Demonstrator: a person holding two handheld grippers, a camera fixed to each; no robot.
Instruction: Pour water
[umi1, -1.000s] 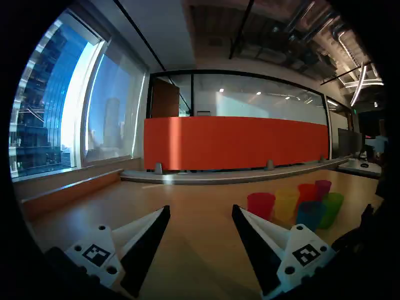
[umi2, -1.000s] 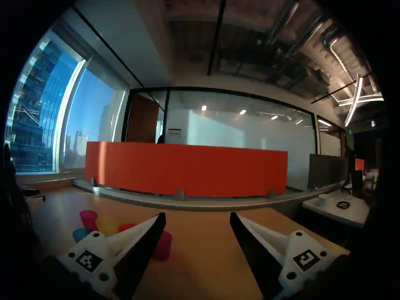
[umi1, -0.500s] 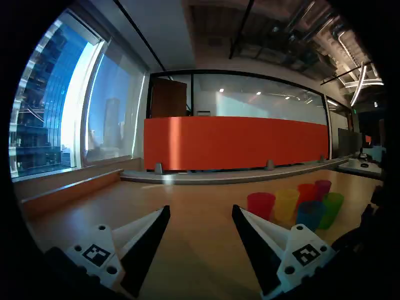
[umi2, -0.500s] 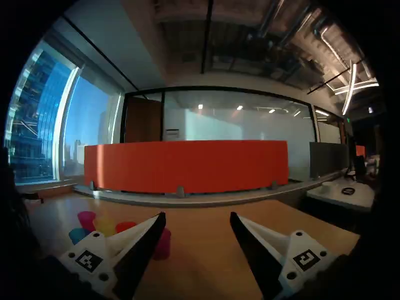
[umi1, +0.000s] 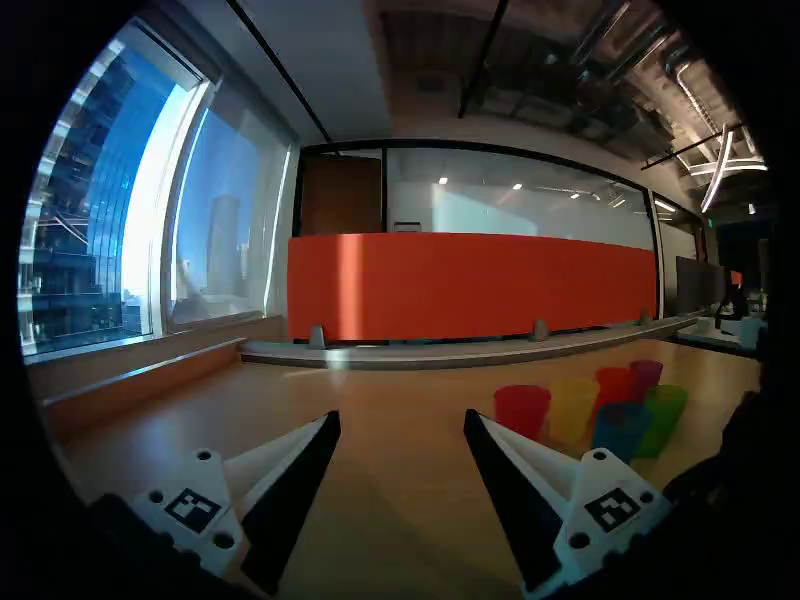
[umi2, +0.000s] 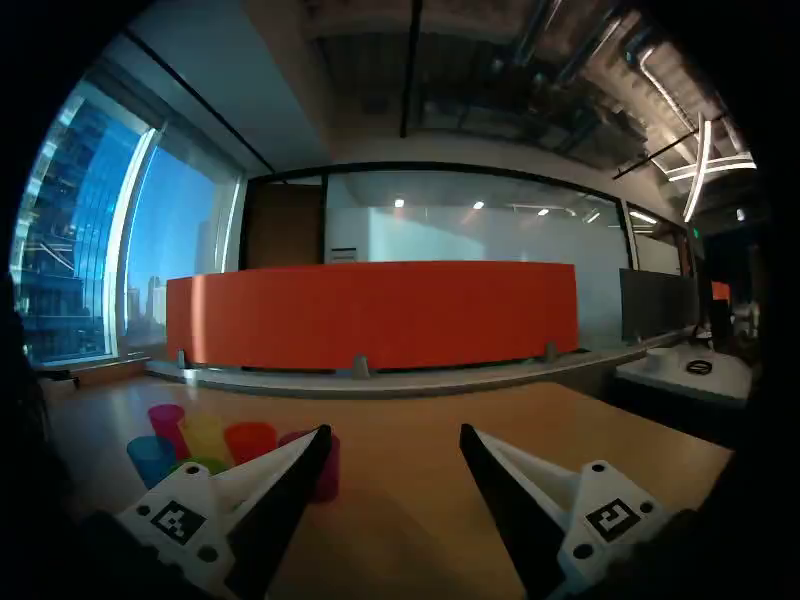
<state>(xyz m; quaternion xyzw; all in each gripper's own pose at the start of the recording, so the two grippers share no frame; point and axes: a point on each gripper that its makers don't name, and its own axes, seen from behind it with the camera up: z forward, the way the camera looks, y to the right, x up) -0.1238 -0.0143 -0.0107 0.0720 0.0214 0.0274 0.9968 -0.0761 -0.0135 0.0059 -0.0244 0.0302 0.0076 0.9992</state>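
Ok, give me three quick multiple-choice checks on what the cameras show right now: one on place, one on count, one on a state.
1. In the left gripper view, where are the cups?
A. right, past the right finger
B. left, by the window
C. between the fingers
2. How many cups stand there?
A. three
B. six
C. nine
3. How is the left hand-held gripper?
A. shut on a cup
B. shut, empty
C. open, empty
Answers: 1 A, the cluster sits beyond the right finger; 2 B, one each in red, yellow, orange, purple, blue and green; 3 C, bare table shows in the wide gap between its fingers.
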